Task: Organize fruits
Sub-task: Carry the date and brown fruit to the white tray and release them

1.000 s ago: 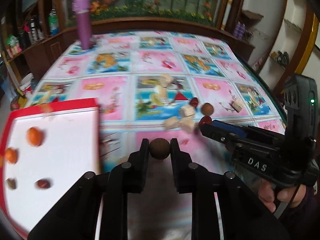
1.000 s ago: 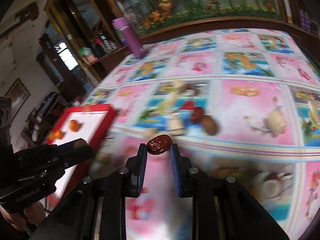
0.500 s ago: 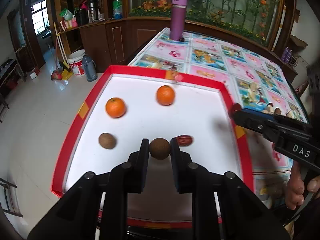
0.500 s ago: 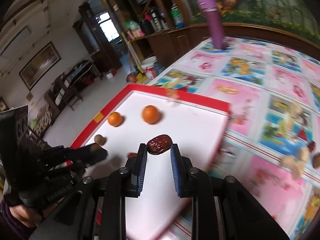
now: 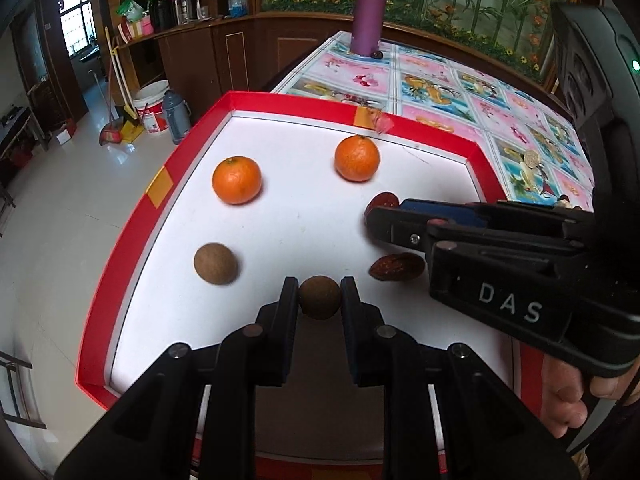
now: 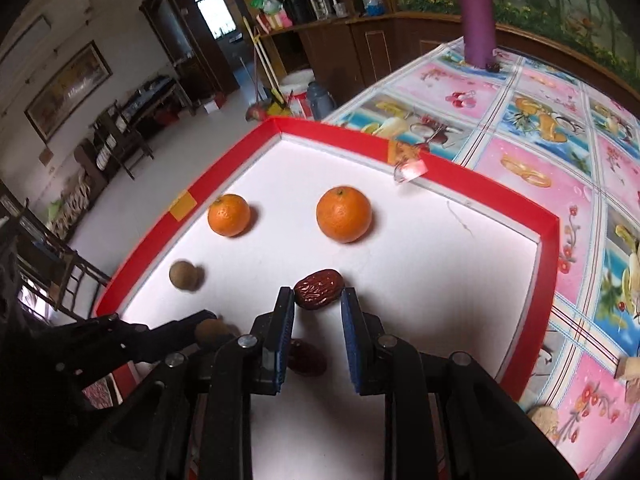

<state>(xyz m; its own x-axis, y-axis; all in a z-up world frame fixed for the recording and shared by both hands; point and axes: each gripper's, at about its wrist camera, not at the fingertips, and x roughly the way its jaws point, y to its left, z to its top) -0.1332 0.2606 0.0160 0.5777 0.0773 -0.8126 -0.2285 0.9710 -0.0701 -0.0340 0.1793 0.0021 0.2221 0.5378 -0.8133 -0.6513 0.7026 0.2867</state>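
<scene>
My left gripper (image 5: 319, 294) is shut on a brown longan (image 5: 319, 297) low over the red-rimmed white tray (image 5: 168, 168). My right gripper (image 6: 318, 300) is shut on a red date (image 6: 319, 289) over the same tray (image 6: 336, 130); it shows at the right of the left wrist view (image 5: 376, 216). In the tray lie two oranges (image 5: 237, 179) (image 5: 357, 158), another longan (image 5: 215, 263) and another date (image 5: 396, 267). The right wrist view shows the oranges (image 6: 229, 215) (image 6: 343, 219), the longan (image 6: 183, 275), and the lying date (image 6: 306, 356) under my fingers.
A purple bottle (image 5: 370, 8) stands at the far end of the patterned tablecloth (image 5: 440, 80). Pale food pieces (image 6: 542, 418) lie on the cloth right of the tray. The tray's left side hangs by the table edge above the floor (image 5: 60, 200).
Both grippers have swung from the tablecloth over to the tray, each carrying its fruit, and have come lower and closer to the tray floor. The right gripper now reaches further in.
</scene>
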